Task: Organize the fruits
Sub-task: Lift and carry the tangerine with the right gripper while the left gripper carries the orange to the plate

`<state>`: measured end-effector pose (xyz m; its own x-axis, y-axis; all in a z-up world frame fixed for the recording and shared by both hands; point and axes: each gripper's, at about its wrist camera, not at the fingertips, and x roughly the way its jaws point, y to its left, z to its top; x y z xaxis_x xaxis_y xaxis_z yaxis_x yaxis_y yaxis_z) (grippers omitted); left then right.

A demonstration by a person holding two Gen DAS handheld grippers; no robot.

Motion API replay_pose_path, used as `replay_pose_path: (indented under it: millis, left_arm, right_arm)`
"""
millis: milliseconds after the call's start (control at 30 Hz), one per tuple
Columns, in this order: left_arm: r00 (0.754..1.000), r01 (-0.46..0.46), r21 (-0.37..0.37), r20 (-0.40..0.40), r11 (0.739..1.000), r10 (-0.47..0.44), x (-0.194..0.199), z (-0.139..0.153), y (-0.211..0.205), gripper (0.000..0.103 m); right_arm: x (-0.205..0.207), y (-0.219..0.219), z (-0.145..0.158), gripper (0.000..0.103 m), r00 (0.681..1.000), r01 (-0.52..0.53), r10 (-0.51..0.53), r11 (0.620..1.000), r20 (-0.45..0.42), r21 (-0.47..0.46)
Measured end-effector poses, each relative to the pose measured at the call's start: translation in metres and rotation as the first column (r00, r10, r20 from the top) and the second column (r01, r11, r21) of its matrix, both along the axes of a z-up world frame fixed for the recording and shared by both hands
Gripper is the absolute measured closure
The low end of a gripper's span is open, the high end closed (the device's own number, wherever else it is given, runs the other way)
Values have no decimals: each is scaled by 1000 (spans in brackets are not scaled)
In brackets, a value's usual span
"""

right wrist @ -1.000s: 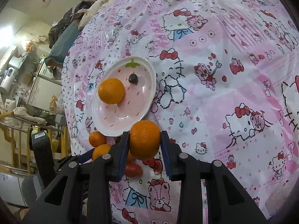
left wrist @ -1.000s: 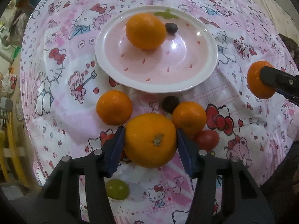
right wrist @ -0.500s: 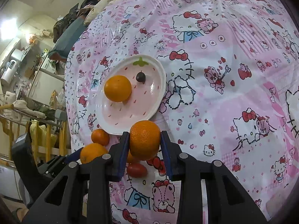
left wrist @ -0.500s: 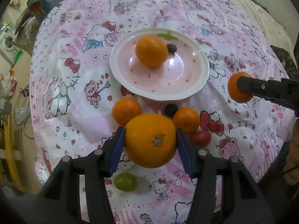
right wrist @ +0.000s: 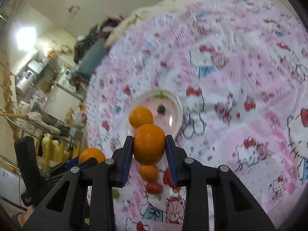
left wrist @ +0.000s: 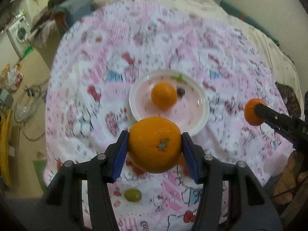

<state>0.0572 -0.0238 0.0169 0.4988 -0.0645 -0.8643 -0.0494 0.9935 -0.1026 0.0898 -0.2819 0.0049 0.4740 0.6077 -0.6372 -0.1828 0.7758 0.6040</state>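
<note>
I have my left gripper (left wrist: 155, 146) clamped on a large orange (left wrist: 155, 144) and my right gripper (right wrist: 149, 146) clamped on a smaller orange (right wrist: 149, 144), both raised above the bed, so I judge this the carry step. Next, each must be lowered onto the plate (left wrist: 204, 113) at frame centre, clear of the orange (left wrist: 164, 95) already there. Only the right view shows the tomato (right wrist: 154, 187) at lower centre.

Fruit's all sitting on a bed with a pink-and-white cartoon-cat print cover (left wrist: 100, 88); directly on it there's a round white plate with pink inside (left wrist: 207, 113), a green grape (left wrist: 132, 195), a small red tomato (right wrist: 154, 187), one loose orange (right wrist: 148, 172)
</note>
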Motion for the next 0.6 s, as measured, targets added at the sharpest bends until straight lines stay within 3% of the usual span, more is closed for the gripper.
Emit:
replay_pose_path:
  millis: [300, 600]
  left_arm:
    - [999, 27, 47, 37, 999, -29, 31, 23, 2, 53]
    - [998, 62, 69, 4, 996, -63, 56, 3, -4, 53]
  right_arm:
    - [14, -4, 26, 68, 995, -2, 2, 1000, 99, -5]
    - [40, 1, 24, 68, 995, -19, 20, 1000, 98, -8]
